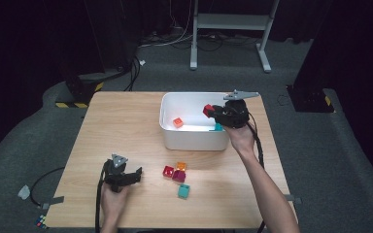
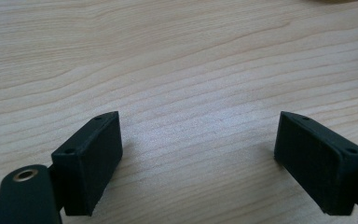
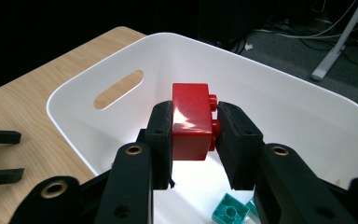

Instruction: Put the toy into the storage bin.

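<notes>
Grey carpet and dark surroundings frame a light wooden table [image 1: 126, 126] at the centre of the high view.

Right tongs [image 1: 209, 111]: right of centre in the high view, held over the right end of a white tub [image 1: 194, 141]. Closed on a red building block [image 3: 191, 121]; in the right gripper view the pads press its two side faces, the studs turned toward the right-hand pad. The block hangs above the tub's interior, clear of the floor. Its lower face is hidden behind the jaws.

Left tongs [image 1: 137, 173]: lower left of the high view, low over bare table. Jaws wide apart, holding and touching nothing; in the left gripper view plain wood grain lies between the two pads.

Tub contents: one orange block [image 1: 178, 122] on the floor, left of centre; one teal block [image 3: 230, 210] at the bottom edge of the right gripper view, partly cut off by the jaws. In the high view that teal block is mostly hidden behind the right hand.

Loose on the table, lower centre of the high view, just in front of the tub: a red block [image 1: 168, 171], a magenta block [image 1: 178, 176] and a smaller orange block [image 1: 181, 166] clustered close together, whether touching cannot be told; a teal block [image 1: 184, 191] a little nearer the bottom edge.

Small multicoloured item on the carpet, lower left corner: too small to identify.
</notes>
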Demonstrator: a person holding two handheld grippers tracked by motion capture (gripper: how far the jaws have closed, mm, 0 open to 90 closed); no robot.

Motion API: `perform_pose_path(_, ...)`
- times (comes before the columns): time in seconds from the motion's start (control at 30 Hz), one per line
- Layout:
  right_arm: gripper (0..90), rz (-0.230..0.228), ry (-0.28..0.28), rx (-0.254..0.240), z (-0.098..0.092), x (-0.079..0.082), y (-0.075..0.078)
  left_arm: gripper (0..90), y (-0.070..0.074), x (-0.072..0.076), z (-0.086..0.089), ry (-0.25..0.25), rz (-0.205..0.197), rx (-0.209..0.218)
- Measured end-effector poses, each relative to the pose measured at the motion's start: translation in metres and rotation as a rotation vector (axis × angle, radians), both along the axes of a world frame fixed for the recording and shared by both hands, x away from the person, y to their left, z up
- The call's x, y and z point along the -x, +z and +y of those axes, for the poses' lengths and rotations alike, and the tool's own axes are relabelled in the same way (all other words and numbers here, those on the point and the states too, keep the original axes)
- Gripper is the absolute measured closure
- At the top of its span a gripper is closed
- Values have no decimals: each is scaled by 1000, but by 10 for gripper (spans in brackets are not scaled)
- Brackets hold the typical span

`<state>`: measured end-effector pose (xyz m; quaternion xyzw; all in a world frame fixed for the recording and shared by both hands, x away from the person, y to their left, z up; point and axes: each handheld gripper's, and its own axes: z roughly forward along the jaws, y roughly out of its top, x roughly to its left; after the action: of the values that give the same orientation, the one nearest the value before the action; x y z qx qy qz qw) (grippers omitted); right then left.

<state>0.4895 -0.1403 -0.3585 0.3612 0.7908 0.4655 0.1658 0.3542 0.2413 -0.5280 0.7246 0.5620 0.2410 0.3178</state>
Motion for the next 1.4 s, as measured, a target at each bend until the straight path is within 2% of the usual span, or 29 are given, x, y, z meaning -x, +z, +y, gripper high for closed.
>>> perform_pose_path(0.1, 669, 8, -5, 13, 2, -4, -1, 152, 0, 0, 0, 0, 0, 0)
perform_pose_path(0.57, 664, 36, -31, 15, 0, -14, -10, 152, 0, 0, 0, -1, 0, -1)
perform_pose_path(0.8, 598, 29, -31, -3, -1, -14, -10, 152, 0, 0, 0, -1, 1, -2)
perform_pose_path(1.0, 556, 14, -13, -32, -3, -7, -9, 152, 0, 0, 0, -2, 1, -2)
perform_pose_path(1.4, 481, -36, 9, -73, -13, 22, -9, 151, 0, 0, 0, -1, 1, -2)
